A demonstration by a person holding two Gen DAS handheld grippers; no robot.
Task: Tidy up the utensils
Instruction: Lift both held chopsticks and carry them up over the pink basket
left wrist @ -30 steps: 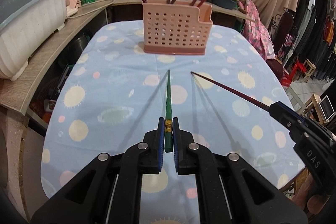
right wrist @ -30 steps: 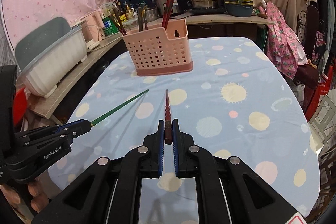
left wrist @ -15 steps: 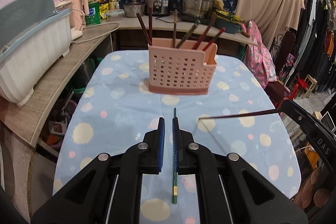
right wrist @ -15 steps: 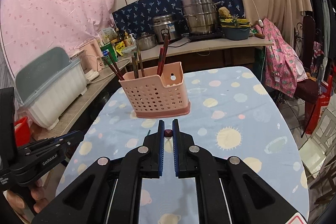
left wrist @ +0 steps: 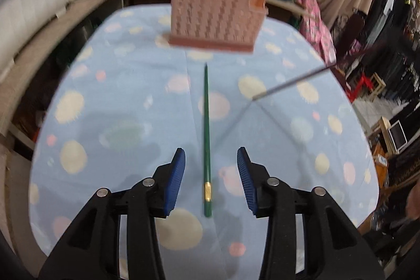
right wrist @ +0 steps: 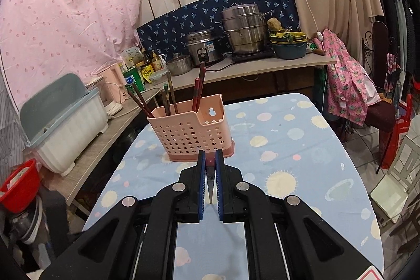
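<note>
Our left gripper [left wrist: 211, 169] has just been opening; its blue pads stand clear of the slim green chopstick [left wrist: 206, 133] lying mid-surface [left wrist: 118, 101], pointing toward the pink perforated plastic utensil holder [left wrist: 215, 15] near the far edge. Our right gripper [right wrist: 210, 162] clamps a dark red chopstick [right wrist: 210, 183].

The pink caddy [left wrist: 216, 13] and its chopsticks are motion-blurred, their tops cut off by the edge.
</note>
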